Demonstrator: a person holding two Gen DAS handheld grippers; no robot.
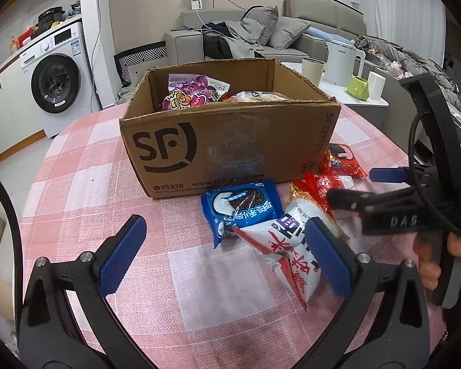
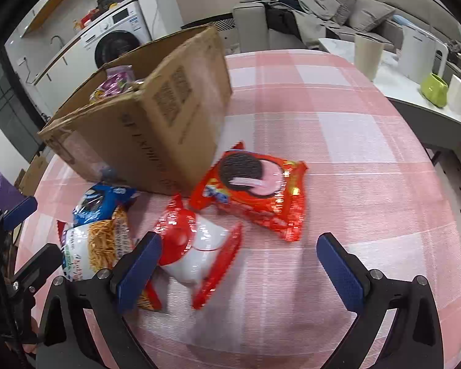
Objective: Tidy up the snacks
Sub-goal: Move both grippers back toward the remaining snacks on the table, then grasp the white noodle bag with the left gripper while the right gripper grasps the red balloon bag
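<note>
Even indoor light is filling both views; edges are bending and darkening, and the right-wrist view is smearing with motion blur.

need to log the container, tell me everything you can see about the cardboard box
The cardboard box is plain brown corrugated card, open at the top with no flaps showing and rough upper edges. Its long front face carries a large black SF logo, a phone number and a web address; the short end reads SF EXPRESS. A patch of clear tape shines on the front. It stands upright on the pink checked tablecloth. Snack packets lie inside, a purple one clearest. The blue cookie packet lies at its base; contact is unclear.
</note>
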